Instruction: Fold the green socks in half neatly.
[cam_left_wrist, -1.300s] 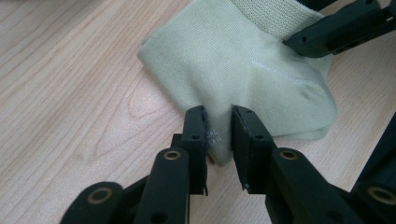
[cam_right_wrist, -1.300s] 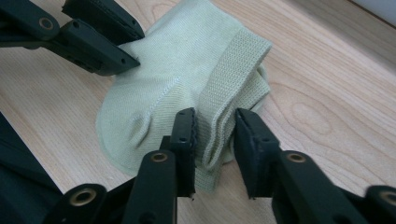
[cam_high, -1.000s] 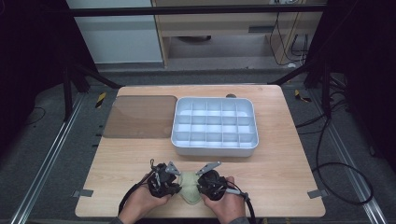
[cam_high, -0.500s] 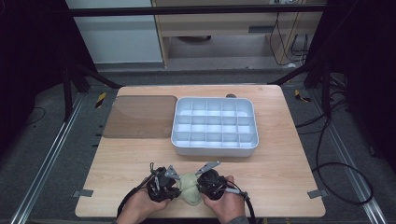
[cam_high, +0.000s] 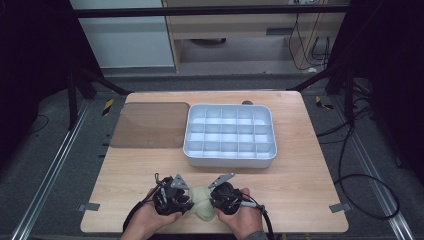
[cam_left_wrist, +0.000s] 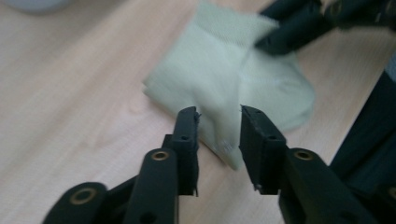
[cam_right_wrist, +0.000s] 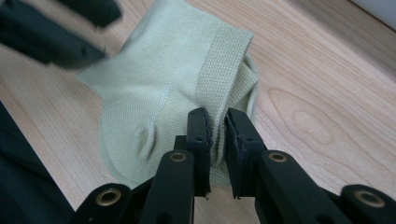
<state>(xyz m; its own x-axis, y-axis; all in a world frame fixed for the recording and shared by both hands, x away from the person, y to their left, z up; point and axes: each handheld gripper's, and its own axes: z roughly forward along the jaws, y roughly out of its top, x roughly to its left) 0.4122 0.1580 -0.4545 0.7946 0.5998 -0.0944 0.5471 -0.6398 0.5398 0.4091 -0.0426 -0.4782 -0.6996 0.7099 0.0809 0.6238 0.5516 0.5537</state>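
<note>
- Both hands come in over the near edge of the bench (cam_high: 300, 165), their grippers turned inward toward each other.
- A pale green sock (cam_high: 201, 202) lies bunched on the bench between them, near the front edge.
- The left gripper (cam_left_wrist: 219, 122) has just been opening; its fingers (cam_left_wrist: 187, 135) stand apart with a sock corner between them, unpressed.
- The right gripper (cam_right_wrist: 217, 122) has its fingers (cam_right_wrist: 200, 135) narrow, pinching the sock's ribbed cuff.
- A white compartment tray (cam_high: 192, 131) sits farther back, well apart from the sock.

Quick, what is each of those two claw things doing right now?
Left gripper: its jaws have just been opening; the pale green sock lies between them, unpinched.
Right gripper: closed on the sock's folded edge.
</note>
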